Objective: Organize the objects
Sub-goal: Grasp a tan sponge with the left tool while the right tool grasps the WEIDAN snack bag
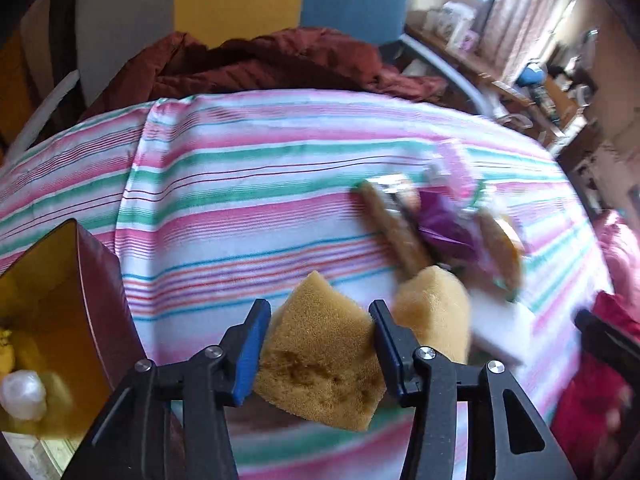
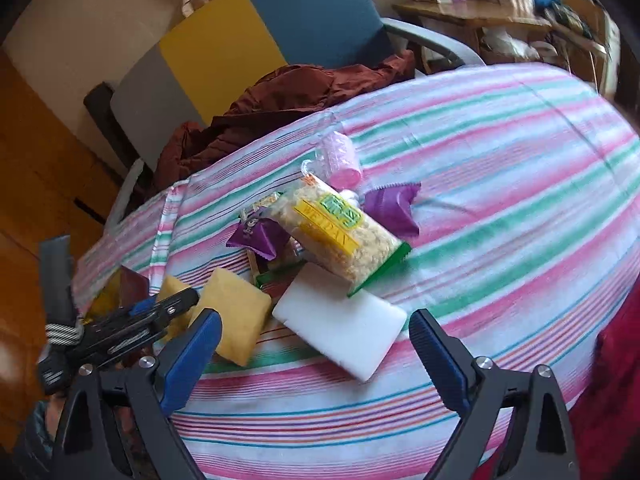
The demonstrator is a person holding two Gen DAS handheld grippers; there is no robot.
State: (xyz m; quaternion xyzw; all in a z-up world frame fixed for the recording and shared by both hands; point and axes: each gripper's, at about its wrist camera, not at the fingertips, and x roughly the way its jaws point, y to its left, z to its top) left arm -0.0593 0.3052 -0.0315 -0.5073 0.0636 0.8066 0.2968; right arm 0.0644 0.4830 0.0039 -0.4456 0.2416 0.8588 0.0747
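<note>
My left gripper (image 1: 318,338) is shut on a tan sponge (image 1: 316,364) and holds it above the striped cloth, to the right of a dark red box (image 1: 100,280) with a yellow inside. In the right wrist view the left gripper (image 2: 176,304) shows at the left, with that sponge partly hidden behind it. A second tan sponge (image 2: 234,320) lies beside a white foam block (image 2: 344,324). My right gripper (image 2: 316,360) is open and empty, just before the white block. Behind lies a pile: a snack bag (image 2: 340,232), purple wrappers (image 2: 390,206) and a pink roll (image 2: 340,160).
The table is covered by a pink, green and white striped cloth (image 2: 500,200). A dark red jacket (image 2: 300,96) lies on a chair at the far edge. A white round object (image 1: 24,396) sits in the box. Red fabric (image 2: 616,380) is at the right edge.
</note>
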